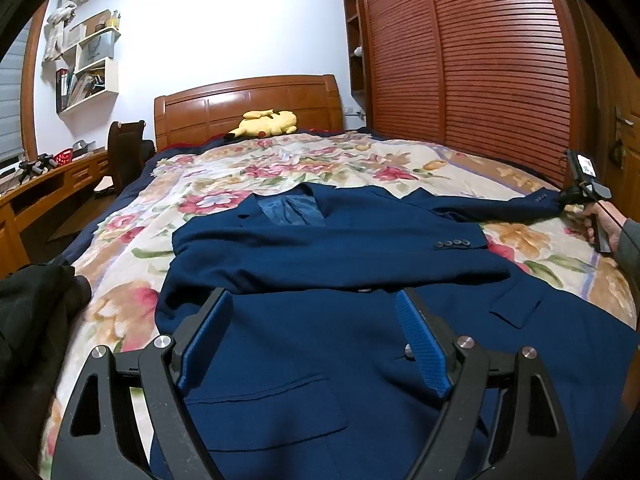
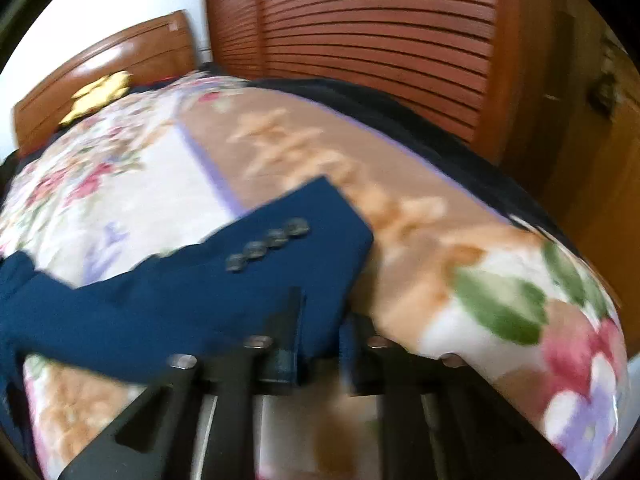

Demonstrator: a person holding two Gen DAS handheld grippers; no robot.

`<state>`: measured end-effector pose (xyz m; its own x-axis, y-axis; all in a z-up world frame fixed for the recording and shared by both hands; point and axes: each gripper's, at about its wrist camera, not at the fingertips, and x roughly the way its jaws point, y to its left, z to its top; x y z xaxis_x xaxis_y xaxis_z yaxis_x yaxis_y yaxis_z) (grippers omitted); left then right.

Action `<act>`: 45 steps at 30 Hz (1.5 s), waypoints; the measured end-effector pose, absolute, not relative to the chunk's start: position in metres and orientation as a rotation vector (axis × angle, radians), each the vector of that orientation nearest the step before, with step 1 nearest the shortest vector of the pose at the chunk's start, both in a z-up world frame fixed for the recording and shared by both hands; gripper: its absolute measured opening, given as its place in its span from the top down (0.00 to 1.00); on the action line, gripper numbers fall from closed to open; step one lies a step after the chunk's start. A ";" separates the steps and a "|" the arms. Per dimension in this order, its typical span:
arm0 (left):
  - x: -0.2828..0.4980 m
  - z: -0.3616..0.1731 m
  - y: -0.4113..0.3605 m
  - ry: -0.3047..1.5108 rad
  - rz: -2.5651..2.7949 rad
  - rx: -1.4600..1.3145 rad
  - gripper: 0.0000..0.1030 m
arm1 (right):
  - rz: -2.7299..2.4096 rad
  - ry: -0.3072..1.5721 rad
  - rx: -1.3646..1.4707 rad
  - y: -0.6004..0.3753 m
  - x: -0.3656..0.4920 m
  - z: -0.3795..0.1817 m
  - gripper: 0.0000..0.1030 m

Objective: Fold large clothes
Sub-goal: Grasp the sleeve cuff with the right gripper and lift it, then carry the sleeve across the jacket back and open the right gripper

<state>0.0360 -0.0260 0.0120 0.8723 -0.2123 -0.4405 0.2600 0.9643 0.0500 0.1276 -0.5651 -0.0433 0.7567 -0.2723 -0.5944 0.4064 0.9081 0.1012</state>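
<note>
I'm looking along my left gripper [image 1: 314,334], its blue-padded fingers [image 1: 422,346] spread wide apart and hovering over the front of the navy suit jacket [image 1: 320,340], clamping nothing. The jacket is lying face up across the floral blanket [image 1: 248,168] on the bed, collar toward the wooden headboard [image 1: 248,100], one sleeve folded across the chest with its cuff buttons [image 1: 452,244] showing. The other sleeve [image 2: 192,292] is stretching out to the side, and my right gripper [image 2: 320,332] is pinching it near the cuff, fingers closed on the cloth. That view is blurring heavily. A yellow Pikachu plush [image 1: 266,122] is sitting by the headboard, beside the louvred wardrobe doors [image 1: 468,52].
</note>
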 end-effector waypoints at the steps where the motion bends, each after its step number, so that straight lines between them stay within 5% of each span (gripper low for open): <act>1: 0.036 0.013 -0.025 0.445 -0.244 0.107 0.18 | -0.350 0.590 0.203 -0.558 0.125 -0.037 0.90; 17: 0.033 0.024 0.007 0.411 -0.207 0.047 0.18 | 0.040 0.178 -0.099 -0.351 0.042 0.183 0.92; 25: 0.029 0.029 0.040 0.389 -0.157 0.013 0.18 | 0.224 0.089 -0.216 -0.234 0.000 0.239 0.92; 31: 0.026 0.029 0.069 0.387 -0.115 -0.024 0.18 | 0.327 0.092 -0.260 -0.188 -0.012 0.238 0.92; 45: 0.033 0.024 0.102 0.409 -0.077 -0.100 0.18 | 0.552 0.423 -0.255 -0.164 0.036 0.101 0.92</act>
<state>0.0325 0.1022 0.0242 0.9149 -0.0944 -0.3924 0.0540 0.9922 -0.1128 0.0364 -0.1644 0.1006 0.7693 0.4514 -0.4522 -0.5543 0.8235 -0.1210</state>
